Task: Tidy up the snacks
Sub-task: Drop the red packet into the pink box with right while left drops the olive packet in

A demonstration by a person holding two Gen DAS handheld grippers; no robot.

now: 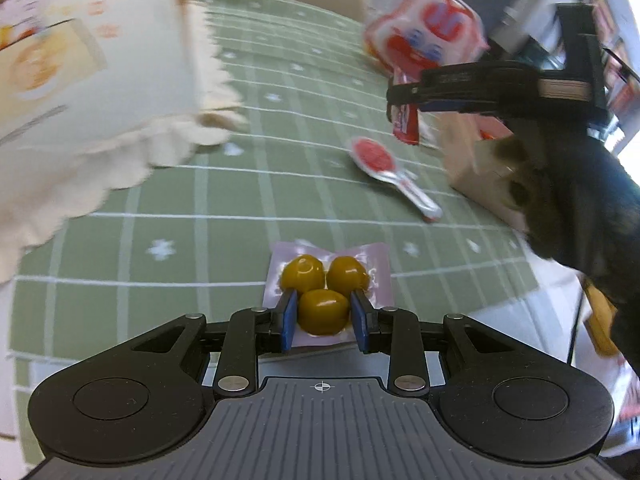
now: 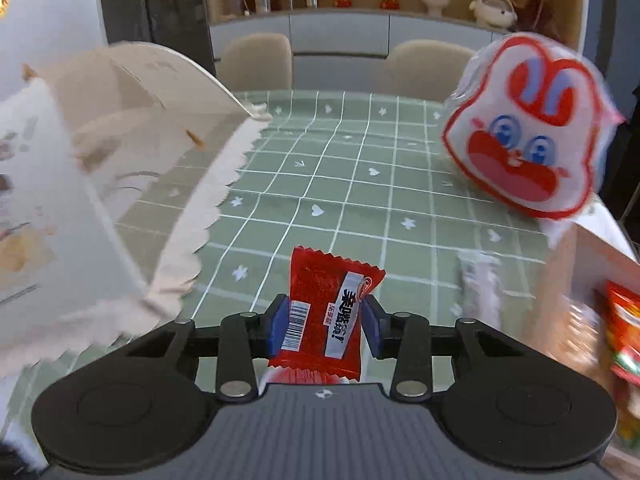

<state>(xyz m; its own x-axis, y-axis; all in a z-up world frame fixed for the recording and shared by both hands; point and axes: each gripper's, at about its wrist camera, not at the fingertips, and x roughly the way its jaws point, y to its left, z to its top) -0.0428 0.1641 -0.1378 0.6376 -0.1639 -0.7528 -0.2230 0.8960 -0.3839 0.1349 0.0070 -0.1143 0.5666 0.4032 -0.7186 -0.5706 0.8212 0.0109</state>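
My left gripper [image 1: 324, 316] is shut on a clear pink packet holding three yellow-green round snacks [image 1: 325, 280], just above the green checked tablecloth [image 1: 224, 248]. My right gripper [image 2: 325, 322] is shut on a red wrapped candy [image 2: 326, 308] with a silver label and a barcode, held above the tablecloth [image 2: 320, 184]. The left wrist view shows that right gripper [image 1: 404, 96] from the side at the upper right, with the red candy [image 1: 406, 124] hanging from it. A white and red rabbit-face bag [image 2: 524, 136] [image 1: 424, 28] is at the right.
A cream paper box with a scalloped edge [image 1: 100, 92] [image 2: 100, 184] fills the left. A red wrapped lollipop [image 1: 388, 168] lies on the cloth. A cardboard box [image 2: 580, 288] with red snack packets [image 2: 624, 336] stands at the right. Two beige chairs [image 2: 256, 60] are behind the table.
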